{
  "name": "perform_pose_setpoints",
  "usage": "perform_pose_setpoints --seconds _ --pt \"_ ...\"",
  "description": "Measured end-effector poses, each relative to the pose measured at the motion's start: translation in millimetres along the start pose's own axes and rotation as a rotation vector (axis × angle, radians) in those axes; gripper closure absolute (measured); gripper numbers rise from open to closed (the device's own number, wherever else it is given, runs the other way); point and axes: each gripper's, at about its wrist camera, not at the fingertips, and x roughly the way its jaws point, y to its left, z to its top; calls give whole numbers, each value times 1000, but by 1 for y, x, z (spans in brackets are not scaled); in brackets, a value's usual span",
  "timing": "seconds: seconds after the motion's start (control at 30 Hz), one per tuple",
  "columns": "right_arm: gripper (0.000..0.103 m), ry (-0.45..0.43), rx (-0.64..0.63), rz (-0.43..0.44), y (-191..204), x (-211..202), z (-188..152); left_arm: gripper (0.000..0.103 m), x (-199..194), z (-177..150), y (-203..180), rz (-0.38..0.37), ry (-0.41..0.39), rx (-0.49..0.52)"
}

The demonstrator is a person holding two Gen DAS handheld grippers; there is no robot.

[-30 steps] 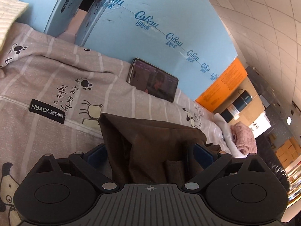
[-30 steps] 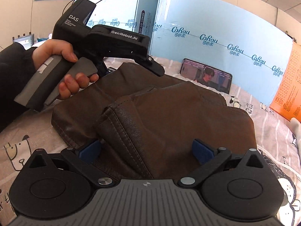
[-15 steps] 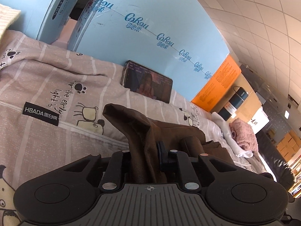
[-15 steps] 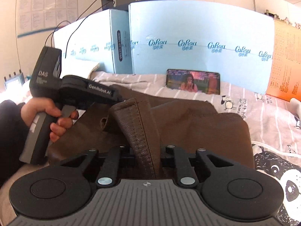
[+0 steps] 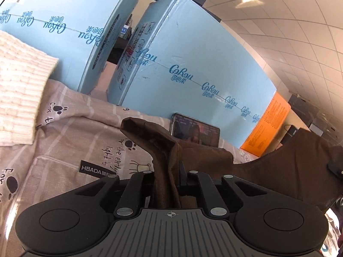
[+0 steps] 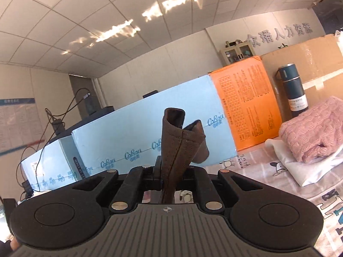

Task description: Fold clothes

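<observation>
Fingers of both grippers, left (image 5: 169, 184) and right (image 6: 171, 180), are clamped on the brown leather garment (image 5: 289, 162); its lifted edge is to be carried toward twelve o'clock and laid flat.

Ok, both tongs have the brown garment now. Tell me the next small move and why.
Probably lift both ends further and draw them apart until the cloth hangs flat. The left tongs and right tongs are each shut on a bunched edge of the brown leather garment, which sags between them over the printed bedsheet, too crumpled to fold cleanly.
</observation>
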Motion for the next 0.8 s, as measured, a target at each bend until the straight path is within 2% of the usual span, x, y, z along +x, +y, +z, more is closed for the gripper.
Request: perform_pose_setpoints --seconds 0.13,0.2,0.27,0.3,0.33,0.4,0.43,0.47,0.57,0.63,0.7,0.77,0.8 --pt "95 87 77 -104 -42 3 -16 92 10 -2 0 11 46 13" --pt "89 145 123 -121 -64 3 -25 89 11 -3 0 18 51 14" --pt "67 191 234 -94 -84 4 -26 86 11 -4 2 25 59 2" --pt "42 215 292 -73 -92 6 -25 85 12 -5 4 27 61 -6" --pt "33 238 348 -52 -100 9 -25 84 12 -5 5 26 62 -12" --pt "30 261 417 -13 -112 13 -25 83 12 -6 5 26 63 -18" --pt "22 278 431 -5 -118 18 -23 81 13 -6 5 29 65 -21" --pt "19 309 461 2 -124 25 -21 79 13 -6 6 31 67 -25" --pt "19 367 567 6 -145 47 -26 71 13 -6 10 33 72 -48" --pt "20 398 643 -1 -157 60 -30 70 13 -6 12 31 72 -59" --pt "23 425 647 -1 -159 70 -31 69 13 -6 13 30 73 -62" --pt "26 450 574 -17 -150 79 -26 69 14 -6 13 29 73 -60" --pt "34 448 537 -27 -146 82 -25 69 14 -6 13 29 73 -60"
